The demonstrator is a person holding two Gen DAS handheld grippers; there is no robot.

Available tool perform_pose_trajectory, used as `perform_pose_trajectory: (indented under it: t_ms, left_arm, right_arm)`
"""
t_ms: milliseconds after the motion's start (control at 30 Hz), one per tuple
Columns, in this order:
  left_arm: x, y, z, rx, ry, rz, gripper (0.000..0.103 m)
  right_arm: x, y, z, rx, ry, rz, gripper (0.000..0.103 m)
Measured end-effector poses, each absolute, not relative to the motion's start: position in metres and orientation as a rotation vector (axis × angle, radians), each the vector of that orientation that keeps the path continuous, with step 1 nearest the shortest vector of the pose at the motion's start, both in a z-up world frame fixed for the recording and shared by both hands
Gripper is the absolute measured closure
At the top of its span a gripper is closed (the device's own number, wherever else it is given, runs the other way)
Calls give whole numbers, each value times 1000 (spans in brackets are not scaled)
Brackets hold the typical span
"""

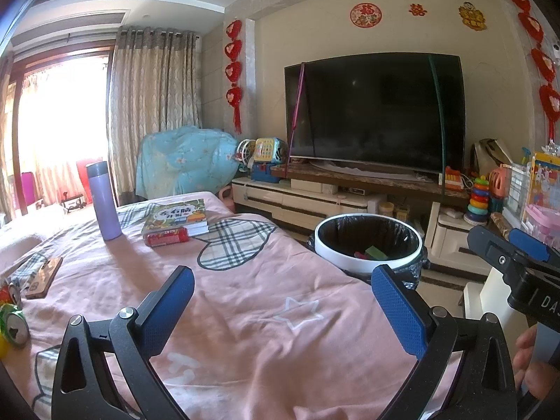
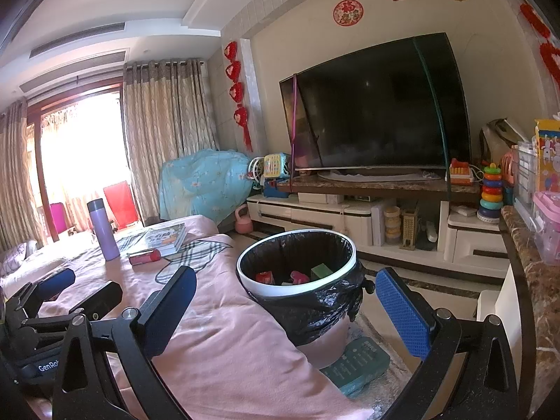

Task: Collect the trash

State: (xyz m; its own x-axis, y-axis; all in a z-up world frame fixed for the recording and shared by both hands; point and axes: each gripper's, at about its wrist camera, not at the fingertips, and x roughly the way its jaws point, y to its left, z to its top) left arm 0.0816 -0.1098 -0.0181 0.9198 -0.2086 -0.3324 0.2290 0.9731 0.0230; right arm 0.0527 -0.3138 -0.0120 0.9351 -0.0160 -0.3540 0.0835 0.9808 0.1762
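Above the pink bedspread [image 1: 266, 297], both grippers [image 1: 281, 302] [image 2: 285, 306] gape wide, empty; the red can [image 1: 166, 237] lies on its side and could roll from a careless pinch.

A pink plaid-patched cloth covers the counter [image 1: 266, 301]. The purple flask [image 1: 103, 200] stands upright at its far end. Right of the flask lies a stack of books [image 1: 176, 216], with a red can [image 1: 166, 237] on its side just before them. Nearer than the flask, at the left edge, lie a wooden board [image 1: 44, 277] and two cans [image 1: 13, 322].
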Motion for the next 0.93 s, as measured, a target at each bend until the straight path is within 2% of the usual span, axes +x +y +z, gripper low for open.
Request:
perform_pose_trajectory:
  t_ms: [933]
  left_arm:
    - [89,-108,-21,44,350,-230,1]
  right_arm:
    - [64,-313,-19,203,389,-37,0]
